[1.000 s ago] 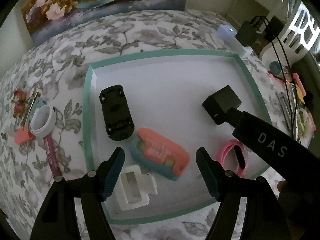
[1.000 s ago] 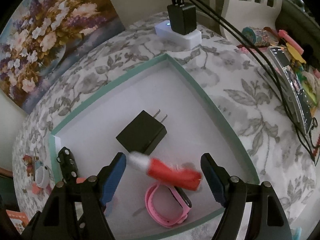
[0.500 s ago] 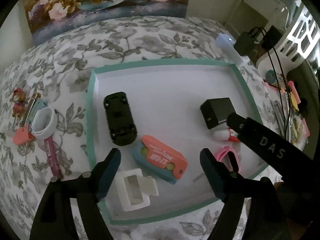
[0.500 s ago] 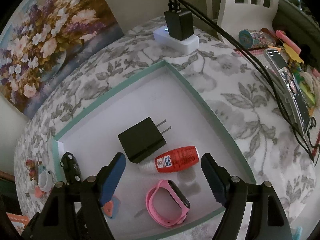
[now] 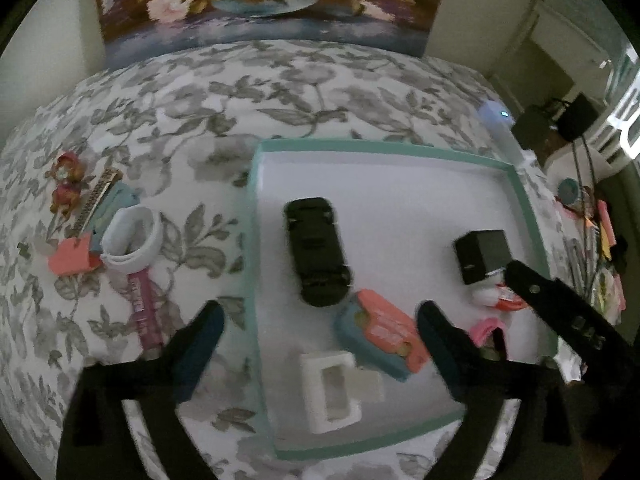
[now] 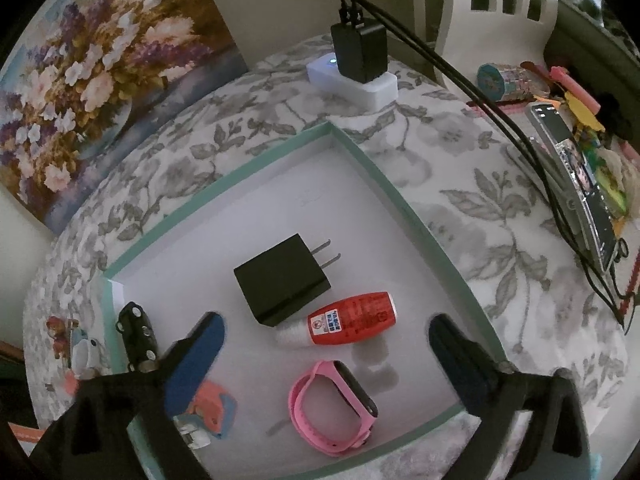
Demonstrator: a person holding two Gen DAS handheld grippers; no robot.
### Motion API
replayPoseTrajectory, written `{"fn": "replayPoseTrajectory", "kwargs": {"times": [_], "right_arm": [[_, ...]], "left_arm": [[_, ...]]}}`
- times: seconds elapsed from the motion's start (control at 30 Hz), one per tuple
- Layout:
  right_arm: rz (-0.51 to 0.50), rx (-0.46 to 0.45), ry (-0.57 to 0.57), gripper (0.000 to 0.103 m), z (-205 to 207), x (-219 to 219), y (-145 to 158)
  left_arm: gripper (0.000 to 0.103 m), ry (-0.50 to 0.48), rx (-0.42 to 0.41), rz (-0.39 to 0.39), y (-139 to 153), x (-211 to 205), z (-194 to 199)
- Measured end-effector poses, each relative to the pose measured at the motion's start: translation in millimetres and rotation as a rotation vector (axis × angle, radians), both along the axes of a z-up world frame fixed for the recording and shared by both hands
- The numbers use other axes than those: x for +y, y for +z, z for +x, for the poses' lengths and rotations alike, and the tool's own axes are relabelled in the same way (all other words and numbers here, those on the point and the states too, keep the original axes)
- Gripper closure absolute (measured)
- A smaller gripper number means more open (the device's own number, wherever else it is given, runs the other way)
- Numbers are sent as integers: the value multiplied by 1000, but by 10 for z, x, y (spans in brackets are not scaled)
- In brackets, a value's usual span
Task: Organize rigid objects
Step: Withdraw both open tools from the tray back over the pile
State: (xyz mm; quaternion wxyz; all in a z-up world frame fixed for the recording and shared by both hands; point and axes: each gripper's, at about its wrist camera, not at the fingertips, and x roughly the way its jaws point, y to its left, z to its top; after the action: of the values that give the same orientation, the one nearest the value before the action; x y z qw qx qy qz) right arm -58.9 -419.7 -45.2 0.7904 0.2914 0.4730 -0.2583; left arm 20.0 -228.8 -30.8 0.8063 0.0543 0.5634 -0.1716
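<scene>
Where its tip hides, red bottle (image 6: 352, 318), charger (image 6: 282, 280) overlapping

light: dim indoor, greyish cast, both views
source: cannot tell; small lit dot on white power strip (image 6: 352, 82)
shadows: soft, faint smudge beside pink watch band (image 6: 334, 408)
glare: none strong
blur: left view smeared, black toy car (image 5: 316, 252) soft-edged; right view sharper
distortion: heavy fisheye, floral cloth (image 5: 240, 96) bulges, black corners
noise: grainy dark areas
</scene>
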Motion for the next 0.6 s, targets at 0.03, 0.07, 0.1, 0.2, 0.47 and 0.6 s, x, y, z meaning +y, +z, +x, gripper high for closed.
{"fn": "replayPoseTrajectory", "kwargs": {"times": [0.03, 0.07, 0.1, 0.2, 0.47, 0.6], "right_arm": [[-3, 0, 0, 0, 1, 6, 2], [-5, 0, 0, 0, 3, 12, 2], [-7, 0, -2, 0, 5, 15, 2], [-25, 17, -11, 0, 33, 35, -21], [4, 12, -60, 0, 193, -21, 103], [-23, -22, -30, 0, 204, 35, 213]], "left_arm": [[4, 4, -6, 5, 4, 25, 11], [4, 11, -16, 12, 12, 60, 36], [4, 17, -33, 21, 28, 101, 61], [3, 31, -82, 66, 65, 215, 137], [3, -7, -101, 38, 292, 242, 427], [3, -2, -98, -36, 353, 242, 372]]}}
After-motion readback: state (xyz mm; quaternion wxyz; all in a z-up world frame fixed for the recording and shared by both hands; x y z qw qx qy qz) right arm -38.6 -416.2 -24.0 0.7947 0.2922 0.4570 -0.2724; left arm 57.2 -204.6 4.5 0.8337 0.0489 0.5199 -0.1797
